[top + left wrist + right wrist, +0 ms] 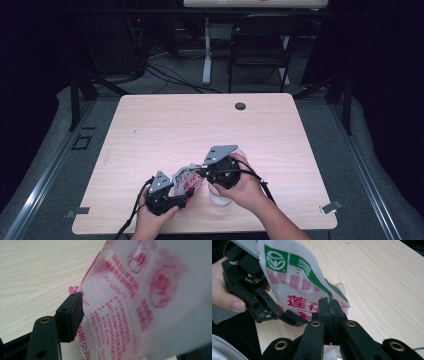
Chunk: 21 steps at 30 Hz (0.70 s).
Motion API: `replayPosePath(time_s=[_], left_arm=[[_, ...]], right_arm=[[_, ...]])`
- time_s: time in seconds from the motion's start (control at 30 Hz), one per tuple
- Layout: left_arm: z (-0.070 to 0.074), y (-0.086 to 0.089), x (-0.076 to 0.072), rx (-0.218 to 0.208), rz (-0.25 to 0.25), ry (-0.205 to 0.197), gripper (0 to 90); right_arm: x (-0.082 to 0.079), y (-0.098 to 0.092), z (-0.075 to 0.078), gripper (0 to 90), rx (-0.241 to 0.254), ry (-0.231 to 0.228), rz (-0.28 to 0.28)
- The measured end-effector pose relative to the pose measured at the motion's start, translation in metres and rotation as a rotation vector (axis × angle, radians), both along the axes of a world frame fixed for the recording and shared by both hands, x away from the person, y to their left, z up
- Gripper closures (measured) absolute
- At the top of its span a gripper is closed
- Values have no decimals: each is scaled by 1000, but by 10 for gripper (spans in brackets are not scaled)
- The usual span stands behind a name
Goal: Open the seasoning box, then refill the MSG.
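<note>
Item under inspection: printed plastic packet (186, 177), white w/ red and green print, sitting at near-centre of the table (165, 125), between the two grippers and just left of a clear cup (220, 196) that is standing under the right hand.

Right gripper (329, 305): jaws are pressing fully together on the packet's top edge, pinching thin film near a torn-looking corner. It is carrying the packet's hold on its own.

Left gripper (186, 196): jaws are standing apart. One black pad (71, 316) is lying against the packet's side face; whether the far pad is touching, cannot tell, packet is hiding it. Judged not gripping.

Handling, judged:
- Soft, thin film; it is curving and creasing freely, no stiffness.
- Looks light. Contents can't be seen, so how full it is, cannot tell.
- Glossy surface, likely slippery under hard pads.
- Torn edge is the weak point; pulling there is risking a longer tear.

Rec. hold: sealed seam or doubled edge away from the tear, pads squarely across the film, 2nd gripper supporting lower body of the packet so it isn't swinging or folding over the cup.
</note>
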<state>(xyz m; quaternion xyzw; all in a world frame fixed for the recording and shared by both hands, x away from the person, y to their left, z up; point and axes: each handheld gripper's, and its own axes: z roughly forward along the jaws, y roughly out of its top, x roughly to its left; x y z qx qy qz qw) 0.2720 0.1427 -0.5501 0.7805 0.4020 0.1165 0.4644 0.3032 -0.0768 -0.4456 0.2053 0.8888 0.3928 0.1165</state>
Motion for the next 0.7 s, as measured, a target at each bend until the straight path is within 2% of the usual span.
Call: replayPosePath(time_s=[0.07,0.17,0.5,0.7], left_arm=[[-3,-1,0,-2,6,3,322],[-5,-3,1,26,5,0,294],[-13,-4,3,57,24,9,275],[-15,-4,5,58,29,12,266]], right_arm=[[0,0,0,900,3,3,4],[-1,-1,0,900,6,5,1],[-2,-2,0,900,8,2,7],[-2,-2,-1,900,12,2,9]])
